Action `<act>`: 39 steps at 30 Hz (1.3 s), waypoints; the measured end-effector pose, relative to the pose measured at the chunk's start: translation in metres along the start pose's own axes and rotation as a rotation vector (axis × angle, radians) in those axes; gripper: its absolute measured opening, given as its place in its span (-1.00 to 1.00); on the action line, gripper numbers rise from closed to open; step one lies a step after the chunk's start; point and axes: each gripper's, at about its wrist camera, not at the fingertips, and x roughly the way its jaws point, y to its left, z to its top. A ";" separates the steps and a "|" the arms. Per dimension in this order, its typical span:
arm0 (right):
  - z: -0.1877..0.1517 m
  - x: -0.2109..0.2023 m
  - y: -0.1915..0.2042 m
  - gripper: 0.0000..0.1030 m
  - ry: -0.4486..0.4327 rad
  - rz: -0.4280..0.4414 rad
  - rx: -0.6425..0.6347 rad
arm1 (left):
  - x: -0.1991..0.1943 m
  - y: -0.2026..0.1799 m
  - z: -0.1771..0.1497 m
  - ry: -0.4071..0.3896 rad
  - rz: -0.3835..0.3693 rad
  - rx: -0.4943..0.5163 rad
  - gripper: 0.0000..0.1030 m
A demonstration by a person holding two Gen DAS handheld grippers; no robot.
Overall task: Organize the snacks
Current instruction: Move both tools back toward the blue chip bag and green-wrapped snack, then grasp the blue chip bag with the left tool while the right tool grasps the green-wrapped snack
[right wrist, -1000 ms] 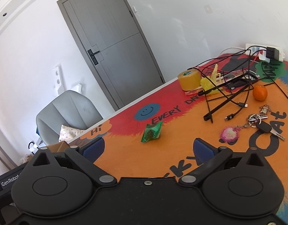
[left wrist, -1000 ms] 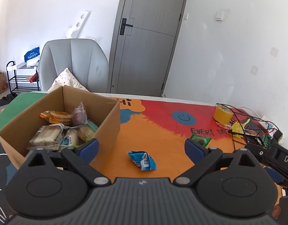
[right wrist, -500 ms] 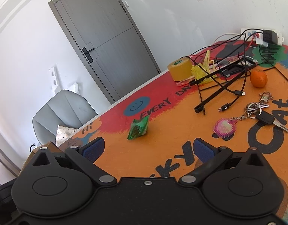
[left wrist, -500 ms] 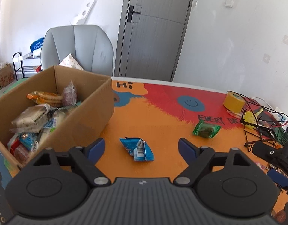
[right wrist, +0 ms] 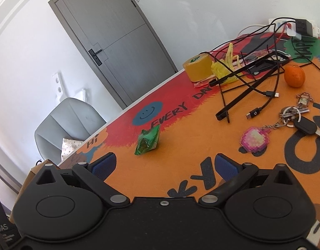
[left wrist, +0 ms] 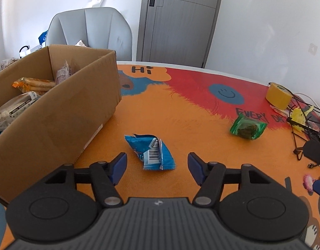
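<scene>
Lower centre of left view: our left gripper [left wrist: 157, 166] wide around blue pack [left wrist: 151, 151]; right gripper [right wrist: 164, 165] wide, empty. Risk: thin pack slips when we pinch.

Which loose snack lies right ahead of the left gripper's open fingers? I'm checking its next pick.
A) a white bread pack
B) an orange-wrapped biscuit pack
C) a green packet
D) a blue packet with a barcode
D: in the left wrist view the blue packet, barcode facing up, lies on the table just beyond and between the left gripper's spread fingers, while the green packet lies farther off to the right.
</scene>
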 end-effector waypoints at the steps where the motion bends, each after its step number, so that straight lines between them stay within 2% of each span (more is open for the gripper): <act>1: 0.001 0.002 0.001 0.99 0.000 0.001 -0.003 | 0.003 0.000 0.000 0.003 0.004 -0.002 0.17; 4: 0.006 0.007 0.003 0.99 0.003 0.003 -0.006 | 0.011 0.000 0.002 0.018 0.002 -0.015 -0.15; 5: 0.007 0.008 0.004 0.99 0.005 0.004 -0.007 | 0.015 0.001 0.002 0.027 0.000 -0.020 -0.32; 8: 0.010 0.016 0.007 0.99 0.010 0.000 -0.016 | 0.019 -0.001 0.004 0.015 0.010 -0.015 -0.38; 10: 0.012 0.022 0.008 0.98 0.018 -0.005 -0.020 | 0.018 -0.002 0.007 0.007 -0.008 -0.012 -0.65; 11: 0.014 0.025 0.009 0.98 0.022 -0.007 -0.023 | 0.018 -0.002 0.009 0.010 -0.034 -0.012 -0.98; 22: 0.028 0.058 0.030 0.97 0.059 -0.020 -0.060 | 0.023 0.009 0.026 0.012 -0.055 -0.025 -1.00; 30: 0.032 0.087 0.047 0.97 0.092 -0.043 -0.067 | 0.023 0.010 0.040 -0.018 -0.064 -0.024 -1.00; 35: 0.028 0.102 0.049 0.96 0.074 -0.066 -0.084 | 0.027 0.008 0.044 -0.033 -0.073 -0.012 -1.00; 39: 0.021 0.113 0.049 0.83 0.049 -0.103 -0.114 | 0.033 0.005 0.042 -0.032 -0.070 -0.002 -1.00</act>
